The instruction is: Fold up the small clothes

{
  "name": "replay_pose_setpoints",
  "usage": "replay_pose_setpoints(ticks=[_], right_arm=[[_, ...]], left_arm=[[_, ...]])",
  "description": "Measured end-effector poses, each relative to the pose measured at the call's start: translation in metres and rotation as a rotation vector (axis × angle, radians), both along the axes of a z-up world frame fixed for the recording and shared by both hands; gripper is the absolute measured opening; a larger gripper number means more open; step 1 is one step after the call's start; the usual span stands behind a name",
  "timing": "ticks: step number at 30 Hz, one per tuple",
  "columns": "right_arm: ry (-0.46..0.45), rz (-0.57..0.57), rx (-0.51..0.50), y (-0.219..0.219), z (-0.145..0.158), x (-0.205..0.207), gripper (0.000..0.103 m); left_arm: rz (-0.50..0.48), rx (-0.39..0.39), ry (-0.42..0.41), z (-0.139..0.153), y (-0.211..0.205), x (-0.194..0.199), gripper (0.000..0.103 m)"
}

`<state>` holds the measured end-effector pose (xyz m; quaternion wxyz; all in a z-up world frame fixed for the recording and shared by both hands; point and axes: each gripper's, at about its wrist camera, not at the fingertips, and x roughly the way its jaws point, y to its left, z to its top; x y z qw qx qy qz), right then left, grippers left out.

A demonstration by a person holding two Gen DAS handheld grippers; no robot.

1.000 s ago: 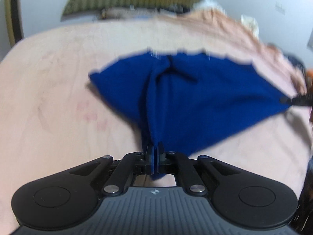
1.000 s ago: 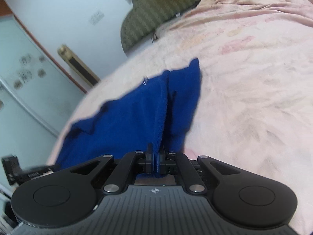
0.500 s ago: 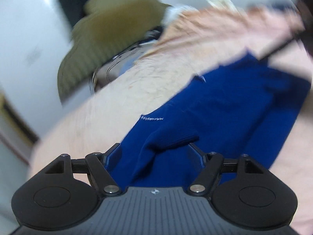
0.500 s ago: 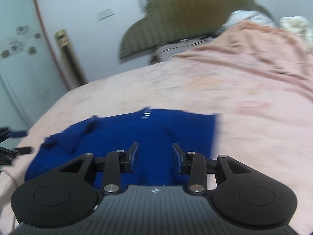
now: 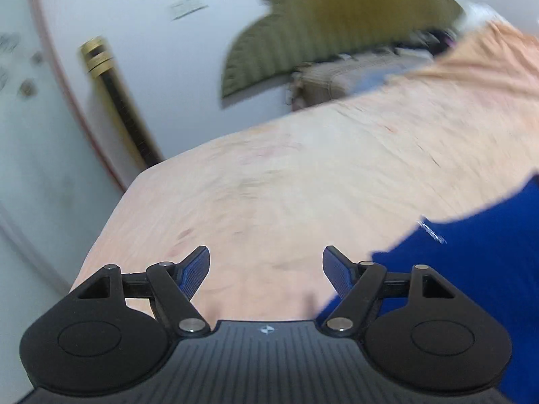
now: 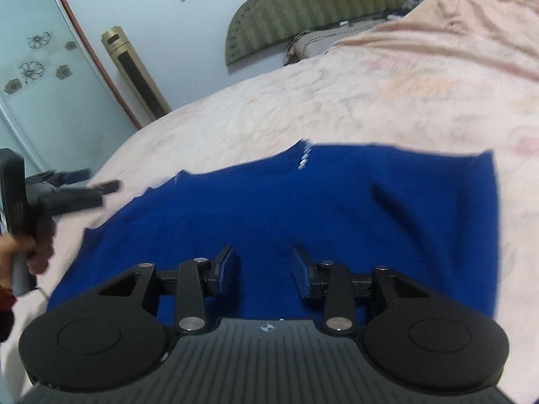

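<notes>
Right wrist view: blue garment (image 6: 303, 208) flat on pink bedspread (image 6: 387, 94) — soft, light, limp.
Hold: far corners, pinching one layer.
Right gripper (image 6: 263, 271): jaws opening, nothing gripped.
Left gripper (image 5: 266, 266): jaws apart, empty.

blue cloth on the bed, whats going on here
A person is folding a small blue garment on a bed covered with a pink blanket, using a hand-held gripper in each hand. Neither gripper holds the cloth now. The right gripper hovers over the garment's near part with its jaws opening and nothing pinched between them. The left gripper is open over bare blanket, with the garment off to its right. The garment lies spread fairly flat, a few creases showing.
</notes>
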<state>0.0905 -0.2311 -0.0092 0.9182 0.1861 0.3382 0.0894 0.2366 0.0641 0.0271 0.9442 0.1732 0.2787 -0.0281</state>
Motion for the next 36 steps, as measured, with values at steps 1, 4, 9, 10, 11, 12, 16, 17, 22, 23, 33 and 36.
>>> replay_pose_setpoints(ticks=[1,4,9,10,11,12,16,17,22,23,33,36], right_arm=[[-0.015,-0.015,-0.012,-0.002,0.004,0.0,0.046],[-0.045,-0.062,-0.028,-0.011,0.01,0.01,0.057],[0.014,-0.17,-0.155,-0.021,-0.009,0.04,0.06],[0.002,-0.186,-0.165,-0.022,-0.01,0.039,0.061],[0.005,-0.217,-0.184,-0.022,-0.009,0.036,0.061],[0.005,-0.256,-0.216,-0.019,-0.004,0.031,0.065],[-0.083,-0.173,-0.265,-0.003,0.004,0.008,0.088],[-0.059,-0.164,-0.281,0.0,0.001,0.009,0.087],[-0.038,-0.246,-0.434,0.024,0.001,-0.01,0.092],[-0.072,-0.229,-0.422,0.032,0.006,-0.021,0.097],[-0.023,-0.161,-0.54,0.073,-0.015,-0.044,0.102],[-0.001,-0.166,-0.499,0.071,-0.024,-0.049,0.103]], left_arm=[[-0.015,-0.01,-0.008,0.003,0.002,-0.007,0.074],[-0.126,-0.002,0.003,0.003,-0.008,-0.036,0.074],[-0.179,0.233,0.027,-0.044,-0.048,-0.057,0.079],[-0.15,0.242,0.033,-0.048,-0.044,-0.06,0.077],[-0.149,0.205,0.022,-0.044,-0.037,-0.07,0.078],[-0.18,0.119,0.01,-0.035,-0.031,-0.082,0.078],[-0.184,-0.016,0.096,-0.041,-0.034,-0.097,0.086],[-0.151,-0.015,0.101,-0.046,-0.034,-0.099,0.086],[-0.028,-0.12,0.124,-0.048,-0.032,-0.119,0.086],[-0.006,-0.138,0.131,-0.049,-0.032,-0.12,0.086],[0.049,-0.143,0.126,-0.054,-0.029,-0.136,0.088],[0.052,-0.163,0.127,-0.057,-0.025,-0.138,0.088]])
